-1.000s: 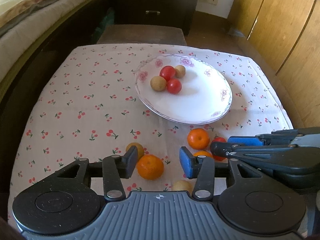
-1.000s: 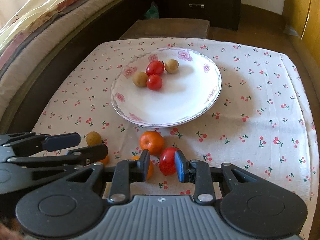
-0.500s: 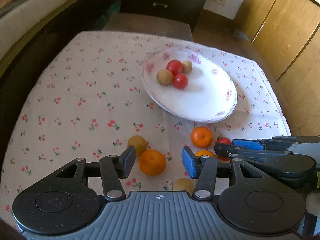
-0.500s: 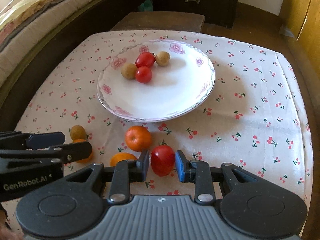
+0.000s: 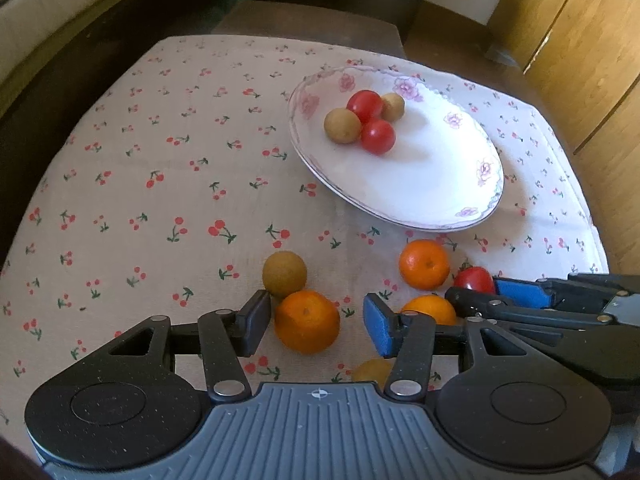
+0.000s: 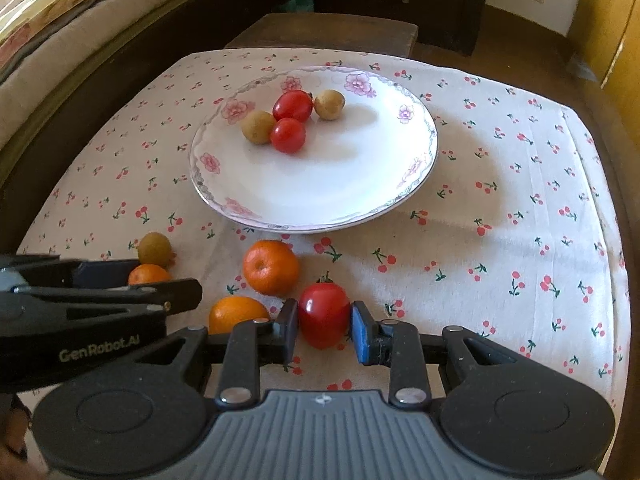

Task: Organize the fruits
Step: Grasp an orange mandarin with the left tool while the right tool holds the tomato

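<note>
The left hand-held gripper point(image 5: 314, 325) stands released, its jaws straddling a mandarin point(image 5: 307, 321) on the worktop point(image 5: 120, 200); only the left pad sits close, so no grip is made yet. A brown longan point(image 5: 284, 273) touches that mandarin behind. The right hand-held gripper point(image 6: 324, 330) is clenched on a red tomato point(image 6: 324, 314), probably for transfer to the plate point(image 6: 360, 200), which already carries four fruits.

Left gripper point(image 5: 316, 328) jaws parted, right gripper point(image 6: 324, 330) jaws clamped, both angled downward.
</note>
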A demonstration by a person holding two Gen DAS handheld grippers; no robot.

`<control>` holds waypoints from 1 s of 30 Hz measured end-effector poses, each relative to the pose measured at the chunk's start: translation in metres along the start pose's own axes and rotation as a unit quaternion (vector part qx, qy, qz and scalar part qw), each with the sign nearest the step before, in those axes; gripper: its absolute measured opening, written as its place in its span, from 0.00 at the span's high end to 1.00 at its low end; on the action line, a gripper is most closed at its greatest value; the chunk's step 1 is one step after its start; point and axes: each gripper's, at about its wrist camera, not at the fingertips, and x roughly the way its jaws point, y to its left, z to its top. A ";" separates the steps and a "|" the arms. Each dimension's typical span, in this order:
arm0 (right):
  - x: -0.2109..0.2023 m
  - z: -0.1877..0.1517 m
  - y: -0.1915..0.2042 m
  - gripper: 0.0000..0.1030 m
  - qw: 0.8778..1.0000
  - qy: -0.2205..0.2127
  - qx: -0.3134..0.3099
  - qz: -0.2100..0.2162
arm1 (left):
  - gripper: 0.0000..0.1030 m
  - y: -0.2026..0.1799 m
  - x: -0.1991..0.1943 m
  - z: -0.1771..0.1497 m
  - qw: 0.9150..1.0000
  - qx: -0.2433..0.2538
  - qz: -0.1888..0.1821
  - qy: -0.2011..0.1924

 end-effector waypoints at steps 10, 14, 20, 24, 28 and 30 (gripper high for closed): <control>-0.011 -0.009 -0.001 0.72 1.000 0.000 -0.010 0.009 | 0.58 0.002 -0.006 -0.008 1.000 0.017 0.005 0.002; -0.019 -0.016 -0.003 0.72 1.000 0.000 -0.011 0.008 | 0.58 0.007 -0.012 -0.014 1.000 0.014 -0.001 0.001; -0.035 -0.026 0.003 0.72 1.000 -0.004 -0.019 0.017 | 0.59 0.007 -0.023 -0.022 1.000 0.016 -0.010 -0.004; -0.042 -0.034 0.008 0.72 1.000 -0.004 -0.023 0.020 | 0.58 0.008 -0.026 -0.025 1.000 0.011 -0.012 -0.011; -0.042 -0.039 0.007 0.72 0.999 -0.001 -0.022 0.025 | 0.54 0.010 -0.028 -0.016 0.999 -0.010 -0.009 -0.034; -0.041 -0.040 0.006 0.72 0.999 0.001 -0.021 0.026 | 0.52 0.007 -0.022 -0.012 0.999 -0.010 -0.005 -0.031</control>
